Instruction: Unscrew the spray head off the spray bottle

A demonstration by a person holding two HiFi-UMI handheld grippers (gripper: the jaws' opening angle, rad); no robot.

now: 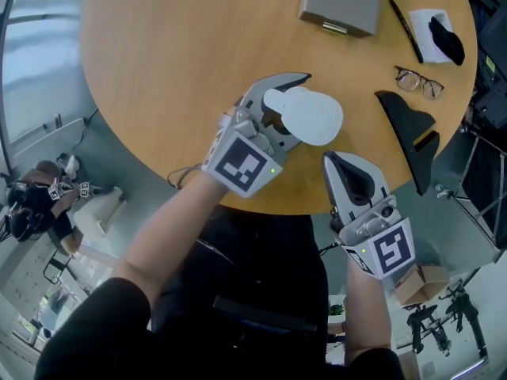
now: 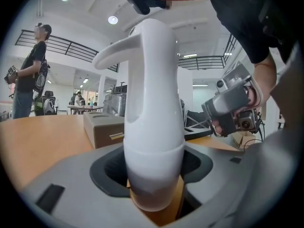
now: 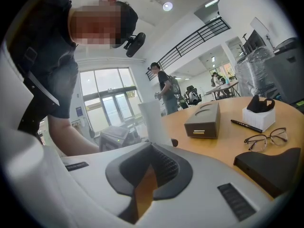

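This is a large open-plan office or lab hall, not a home. A mezzanine railing (image 2: 66,49) runs along an upper floor under recessed ceiling lights (image 2: 112,19), and tall glass doors (image 3: 107,108) close one side. In the background, desks (image 2: 88,108) and an office chair (image 2: 46,102) stand near a person (image 2: 29,70) on their feet. The round wooden worktop (image 1: 158,70) carries desk things, a pen (image 1: 405,28), glasses (image 1: 419,81) and a grey box (image 1: 341,2), while tripod-like stands (image 1: 444,323) lie on the grey floor (image 1: 111,153) beside it.
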